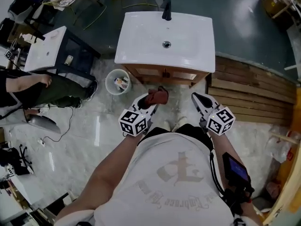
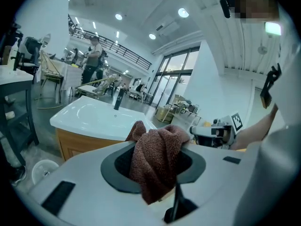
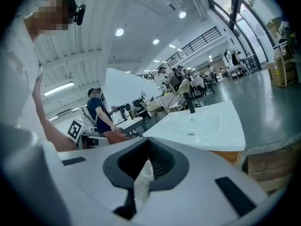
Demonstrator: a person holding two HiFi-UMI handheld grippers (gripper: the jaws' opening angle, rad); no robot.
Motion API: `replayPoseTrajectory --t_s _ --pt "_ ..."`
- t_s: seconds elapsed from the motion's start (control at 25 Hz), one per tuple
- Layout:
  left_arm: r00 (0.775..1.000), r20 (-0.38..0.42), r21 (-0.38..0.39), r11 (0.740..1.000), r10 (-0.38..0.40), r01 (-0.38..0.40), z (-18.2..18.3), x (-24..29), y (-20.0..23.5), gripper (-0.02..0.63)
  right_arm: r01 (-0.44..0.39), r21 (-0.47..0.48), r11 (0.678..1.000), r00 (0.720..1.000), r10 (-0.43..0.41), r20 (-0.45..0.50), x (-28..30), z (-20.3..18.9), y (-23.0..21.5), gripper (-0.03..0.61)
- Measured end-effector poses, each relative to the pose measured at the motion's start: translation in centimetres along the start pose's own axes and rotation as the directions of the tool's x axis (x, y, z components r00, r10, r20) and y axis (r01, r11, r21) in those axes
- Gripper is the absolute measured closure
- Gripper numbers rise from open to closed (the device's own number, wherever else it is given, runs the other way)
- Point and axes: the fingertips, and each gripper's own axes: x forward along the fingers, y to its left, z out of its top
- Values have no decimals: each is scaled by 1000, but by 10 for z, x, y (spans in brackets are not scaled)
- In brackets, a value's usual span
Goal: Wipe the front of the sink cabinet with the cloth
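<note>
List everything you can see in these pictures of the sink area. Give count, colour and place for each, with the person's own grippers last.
sink basin: 1, white, on top of the cabinet, straight ahead
faucet: 1, black, at the basin's far edge
sink cabinet: 1, light brown wood, under the basin
bin: 1, white, on the floor left of the cabinet
second sink: 1, white on a dark stand, far left
wooden planks: several, brown, on the floor right of the cabinet
other person: 1, dark trousers, at the left edge
cloth: 1, reddish brown, bunched, near the cabinet front
left gripper: 1, white and black, shut on the cloth
right gripper: 1, same colours, jaws together, empty
</note>
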Motion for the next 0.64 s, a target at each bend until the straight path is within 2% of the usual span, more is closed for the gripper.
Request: replayPoseTrajectory --t_s 0.36,0.64 --pt "998 53 36 999 -27 25 20 -13 -14 472 -10 -18 1000 1000 10 26 2 13 19 566" --pt "998 46 62 997 -49 46 26 -16 -14 472 -11 -31 999 999 12 34 7 20 26 566"
